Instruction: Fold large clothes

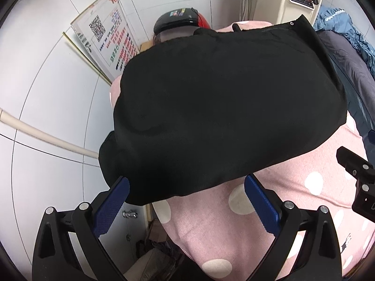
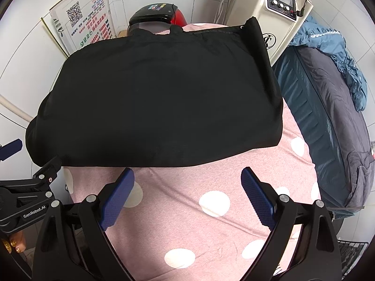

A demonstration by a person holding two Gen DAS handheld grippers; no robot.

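Left wrist view: the left gripper (image 1: pixel 186 188), jaws spread and empty, is held at the near left hem of the black garment (image 1: pixel 222 107) on the polka-dot sheet (image 1: pixel 293 187). Right wrist view: the right gripper (image 2: pixel 187 182), likewise released, is held short of the hem; both corners should be pinched evenly.

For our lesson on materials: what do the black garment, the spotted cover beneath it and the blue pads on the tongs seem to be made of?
Black garment: matte woven cloth, probably cotton; soft creases, no sheen.
Spotted cover: pink heathered fabric with printed white dots; fine weave shows.
Blue pads: likely rubber or soft plastic; dimpled grip texture.
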